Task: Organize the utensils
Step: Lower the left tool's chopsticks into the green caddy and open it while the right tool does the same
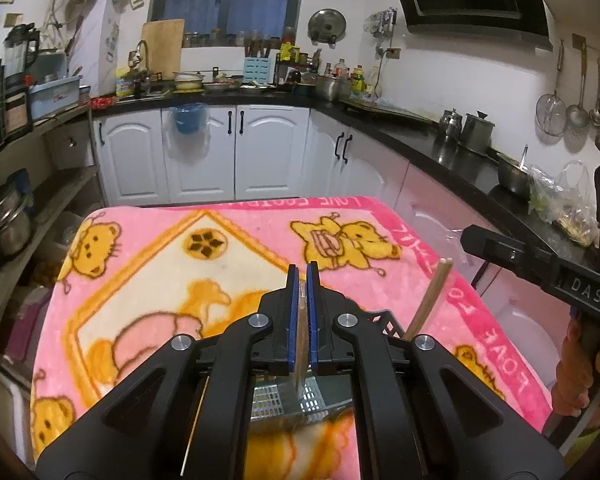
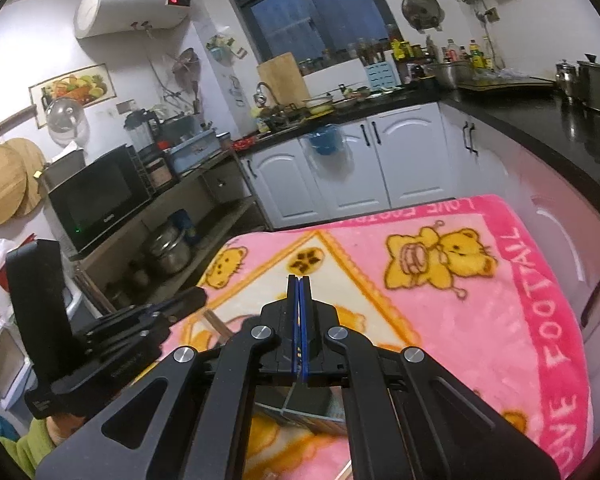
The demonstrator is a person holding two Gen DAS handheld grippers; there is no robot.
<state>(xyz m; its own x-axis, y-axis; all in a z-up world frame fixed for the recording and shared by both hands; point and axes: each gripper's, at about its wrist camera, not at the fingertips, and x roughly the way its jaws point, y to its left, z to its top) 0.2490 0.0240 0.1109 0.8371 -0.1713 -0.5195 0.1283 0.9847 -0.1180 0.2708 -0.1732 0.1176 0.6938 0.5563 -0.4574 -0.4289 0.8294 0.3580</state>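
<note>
Wooden chopstick [image 1: 301, 344] sits pinched between the left tongs [image 1: 302, 270] over the pink blanket [image 1: 380, 296].

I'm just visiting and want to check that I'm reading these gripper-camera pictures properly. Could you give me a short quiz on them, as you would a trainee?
1. True or false: a pink blanket printed with yellow bears covers the table.
2. What sits between the pads of the left gripper? A) the handle of a slotted spatula B) a cup C) nothing
3. Fill in: the wooden chopsticks stand tilted in a black ____.

Key: 1 true; 2 A; 3 basket.
</note>
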